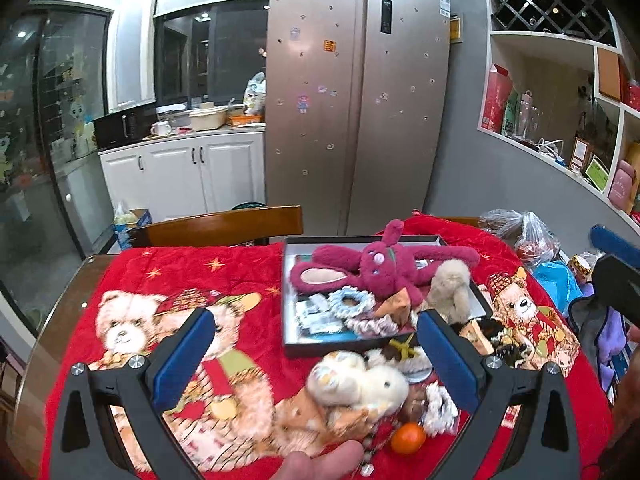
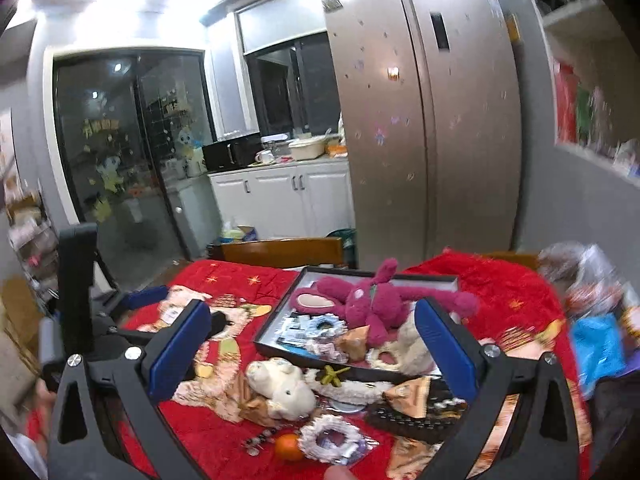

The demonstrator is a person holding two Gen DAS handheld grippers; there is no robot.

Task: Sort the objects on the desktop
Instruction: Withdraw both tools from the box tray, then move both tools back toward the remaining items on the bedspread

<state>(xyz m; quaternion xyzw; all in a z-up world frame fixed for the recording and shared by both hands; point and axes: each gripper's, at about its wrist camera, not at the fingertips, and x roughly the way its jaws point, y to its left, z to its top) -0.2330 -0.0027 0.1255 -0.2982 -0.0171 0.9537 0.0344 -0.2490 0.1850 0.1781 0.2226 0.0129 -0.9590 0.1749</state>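
Hovering level above cream plush [image 1: 360,384], left tool [image 1: 316,360] spread wide.

We list a dark shallow box [image 1: 384,350], open, ahead of the left gripper [image 1: 320,360] and slightly right. Across it lies a magenta plush rabbit [image 1: 380,266], limbs spread, one arm past the right rim. Below it in the box: a pale blue scrunchie [image 1: 352,300], a pink-white scrunchie [image 1: 374,326], small packets [image 1: 316,316]. A beige plush [image 1: 450,290] leans at the right rim. Between the fingers, outside the box, lies a cream plush [image 1: 360,384]; nearer us, a white scrunchie [image 1: 438,408] and an orange [image 1: 408,438].
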